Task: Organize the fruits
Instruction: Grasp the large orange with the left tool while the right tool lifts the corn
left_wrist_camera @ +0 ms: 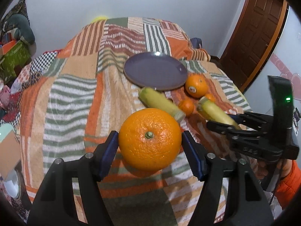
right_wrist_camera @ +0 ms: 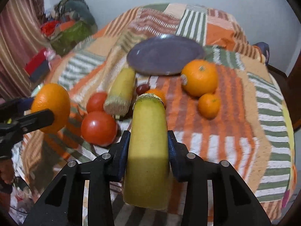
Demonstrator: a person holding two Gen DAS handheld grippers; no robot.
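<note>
A patchwork cloth [left_wrist_camera: 75, 94] of orange, green and cream striped squares covers the table, rumpled into folds, and a purple plate [left_wrist_camera: 156, 71] lies on it toward the far side, bare. Everything else sits relative to that plate. Just in front of its near rim lies a yellow corn cob [right_wrist_camera: 123, 92] with a cut, fibrous end, and beside the plate's right edge rests a stickered orange [right_wrist_camera: 200, 78] with a small mandarin [right_wrist_camera: 208, 105] close in front of it. Two red tomatoes [right_wrist_camera: 98, 127] sit nearer the cameras than the plate, left of the cob, and a dark cherry-like fruit [right_wrist_camera: 141, 89] lies just before the rim. The left tool [left_wrist_camera: 149, 143] is clamped on a large orange [left_wrist_camera: 149, 139], lifted above the cloth on the near side of the plate. The right tool [right_wrist_camera: 148, 146] grips a second corn cob [right_wrist_camera: 147, 150] lengthwise, pointing toward the plate. Behind the table stands a pale wall [left_wrist_camera: 65, 9]; a brown wooden door [left_wrist_camera: 257, 30] is to the right, and piled cushions and boxes [left_wrist_camera: 15, 43] to the left.
</note>
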